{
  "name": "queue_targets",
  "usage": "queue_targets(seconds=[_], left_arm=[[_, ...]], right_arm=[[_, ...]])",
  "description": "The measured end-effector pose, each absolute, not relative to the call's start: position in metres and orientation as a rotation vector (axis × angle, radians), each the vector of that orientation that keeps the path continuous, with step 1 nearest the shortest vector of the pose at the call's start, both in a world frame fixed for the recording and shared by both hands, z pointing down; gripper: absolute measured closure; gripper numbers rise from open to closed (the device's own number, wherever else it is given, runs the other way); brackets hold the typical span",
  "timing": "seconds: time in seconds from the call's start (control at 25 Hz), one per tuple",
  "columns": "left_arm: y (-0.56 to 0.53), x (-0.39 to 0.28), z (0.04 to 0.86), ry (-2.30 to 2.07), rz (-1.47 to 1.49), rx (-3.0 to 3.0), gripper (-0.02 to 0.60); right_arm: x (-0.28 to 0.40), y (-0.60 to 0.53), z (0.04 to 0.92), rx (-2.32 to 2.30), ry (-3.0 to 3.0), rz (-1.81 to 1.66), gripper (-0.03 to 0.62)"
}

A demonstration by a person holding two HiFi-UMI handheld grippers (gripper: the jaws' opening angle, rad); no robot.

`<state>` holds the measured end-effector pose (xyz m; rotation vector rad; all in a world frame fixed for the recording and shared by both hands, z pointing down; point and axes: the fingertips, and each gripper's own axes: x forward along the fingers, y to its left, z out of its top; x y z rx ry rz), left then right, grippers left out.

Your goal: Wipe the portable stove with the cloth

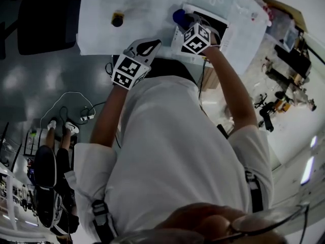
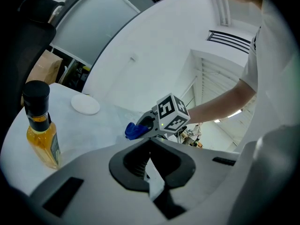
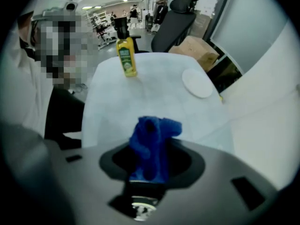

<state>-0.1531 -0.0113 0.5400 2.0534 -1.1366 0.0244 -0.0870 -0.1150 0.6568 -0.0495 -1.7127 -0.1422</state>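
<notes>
Right hand-held gripper (image 3: 150,165): clenched on a crumpled blue fabric cloth (image 3: 152,139), which is bunched between the jaws and stands up out of them.

Left hand-held gripper (image 2: 151,172): jaws drawn together, nothing grasped. It is held back at the near edge of the white-covered table (image 1: 101,29), apart from the work.

In the head view, the cloth is carried at the left end of a white-framed portable stove with a dark top (image 1: 217,23), which lies on the table just beyond the right hand-held gripper. Contact between cloth and stove cannot be confirmed; the stove is not shown in either gripper view.

Also noted on the table: a yellow oil bottle with a black cap (image 3: 126,55) and a flat white round disc (image 3: 197,83), both well apart from the stove.

Progress, as judged: pick-up of the cloth is done. Wiping is at most begun, since no wiped area can be made out. The stove top is left to be covered.
</notes>
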Motion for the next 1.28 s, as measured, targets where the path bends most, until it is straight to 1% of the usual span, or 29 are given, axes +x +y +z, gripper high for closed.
queue_targets(seconds=[0.36,0.84,1.12,1.28], left_arm=[[-0.016,-0.154,0.545,-1.164,0.022,2.024,0.549],[-0.018,-0.141,0.546,-1.157,0.009,2.006,0.549],[-0.018,-0.137,0.541,-1.128,0.029,2.029,0.549],[-0.025,-0.139,0.536,-1.135,0.047,2.042,0.549]], right_arm=[[-0.105,-0.164,0.66,-0.049,-1.718,-0.188,0.425],[-0.121,-0.192,0.665,-0.052,-1.759,-0.17,0.425],[-0.131,-0.222,0.639,0.04,-1.857,-0.004,0.425],[-0.129,-0.246,0.641,0.095,-1.844,0.146,0.425]])
